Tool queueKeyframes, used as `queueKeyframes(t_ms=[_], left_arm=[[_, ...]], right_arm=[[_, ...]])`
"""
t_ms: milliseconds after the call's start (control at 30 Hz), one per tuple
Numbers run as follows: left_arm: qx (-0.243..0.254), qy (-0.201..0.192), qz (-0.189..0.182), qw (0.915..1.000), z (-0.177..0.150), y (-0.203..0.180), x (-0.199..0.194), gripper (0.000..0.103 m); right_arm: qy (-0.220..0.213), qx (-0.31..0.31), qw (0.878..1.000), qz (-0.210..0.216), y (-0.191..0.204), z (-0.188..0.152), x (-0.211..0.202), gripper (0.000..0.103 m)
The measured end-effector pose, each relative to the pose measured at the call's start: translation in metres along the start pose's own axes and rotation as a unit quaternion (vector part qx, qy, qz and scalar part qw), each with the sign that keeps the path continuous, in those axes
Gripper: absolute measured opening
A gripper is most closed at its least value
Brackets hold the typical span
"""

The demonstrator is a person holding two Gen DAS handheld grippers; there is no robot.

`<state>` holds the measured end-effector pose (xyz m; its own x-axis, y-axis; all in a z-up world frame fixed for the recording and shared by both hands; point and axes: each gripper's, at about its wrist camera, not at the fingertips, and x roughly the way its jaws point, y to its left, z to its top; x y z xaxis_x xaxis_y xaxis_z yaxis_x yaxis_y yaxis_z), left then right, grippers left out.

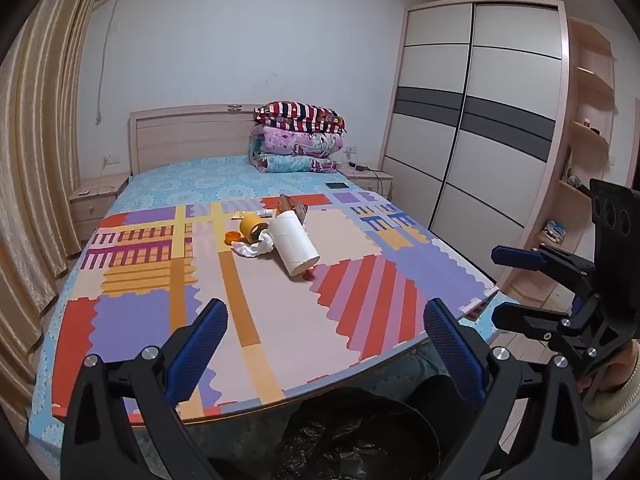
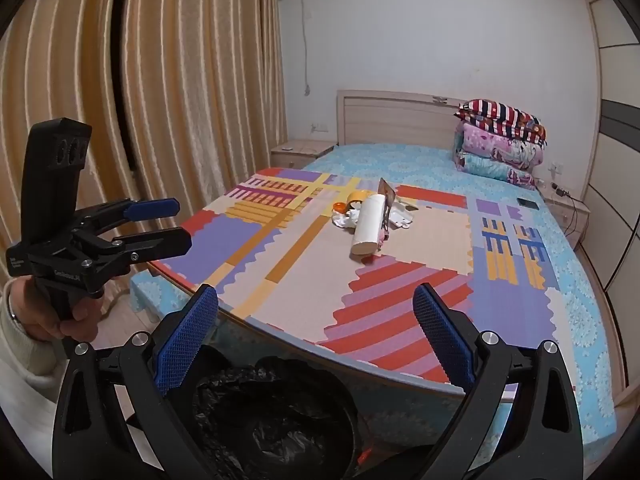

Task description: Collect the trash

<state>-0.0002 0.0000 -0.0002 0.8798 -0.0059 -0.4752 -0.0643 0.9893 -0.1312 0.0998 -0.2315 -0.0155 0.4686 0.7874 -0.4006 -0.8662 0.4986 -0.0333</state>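
Observation:
A heap of trash lies mid-bed on the patchwork mat (image 1: 280, 292): a white paper roll (image 1: 294, 246), a yellow cup (image 1: 253, 227) on its side, an orange lid (image 1: 232, 237), crumpled white tissue (image 1: 256, 249) and a brown wrapper (image 1: 292, 205). The same white roll (image 2: 370, 225) and tissue (image 2: 348, 218) appear in the right wrist view. My left gripper (image 1: 326, 312) stands open over the bed's foot, nothing between its fingers. My right gripper (image 2: 316, 300) is open and empty too. A bin lined with a black bag (image 2: 272, 420) sits below both, at the bed's foot.
Folded quilts (image 1: 298, 140) are stacked by the headboard. A phone (image 1: 337, 185) lies on the blue sheet. Nightstands (image 1: 96, 200) flank the bed. Curtains (image 2: 140, 100) hang on one side, a sliding wardrobe (image 1: 472, 120) on the other. A hand (image 2: 60, 320) holds the left gripper.

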Motion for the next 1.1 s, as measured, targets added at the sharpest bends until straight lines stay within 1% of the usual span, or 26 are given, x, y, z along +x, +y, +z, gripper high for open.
queueKeyframes(t_ms=[67,133,167,200,300,367,400,1100], left_arm=[[-0.003,0.002,-0.007,1.0,-0.0002,0.0005,-0.0016,0.095],[-0.008,0.014,-0.004,0.9999,-0.0028,0.0028,0.0037,0.095],[0.003,0.014,0.003,0.9999,-0.0045,-0.0028,0.0047,0.095],[0.001,0.017,0.002,0.9999,-0.0028,-0.0015,0.0053,0.095],[0.0,0.012,0.001,0.9999,-0.0027,-0.0035,0.0031,0.095],[-0.002,0.011,-0.001,0.9999,-0.0028,-0.003,0.0027,0.095],[-0.002,0.011,0.001,0.9999,-0.0031,-0.0036,0.0026,0.095],[-0.002,0.008,-0.002,1.0,-0.0036,0.0009,0.0042,0.095]], right_arm=[[0.0,-0.001,1.0,0.002,0.0007,-0.0005,-0.0002,0.099],[0.0,-0.001,1.0,0.003,0.0012,-0.0007,-0.0006,0.099],[0.0,-0.001,1.0,0.003,0.0013,-0.0009,-0.0006,0.099],[0.0,-0.001,1.0,0.003,0.0012,-0.0011,-0.0004,0.099],[0.0,0.001,1.0,0.004,0.0003,-0.002,0.0007,0.099],[-0.001,0.001,1.0,0.005,-0.0031,-0.0042,-0.0058,0.099],[0.004,-0.003,1.0,-0.001,0.0002,-0.0018,0.0019,0.099],[0.003,-0.003,1.0,0.001,-0.0006,-0.0014,0.0009,0.099]])
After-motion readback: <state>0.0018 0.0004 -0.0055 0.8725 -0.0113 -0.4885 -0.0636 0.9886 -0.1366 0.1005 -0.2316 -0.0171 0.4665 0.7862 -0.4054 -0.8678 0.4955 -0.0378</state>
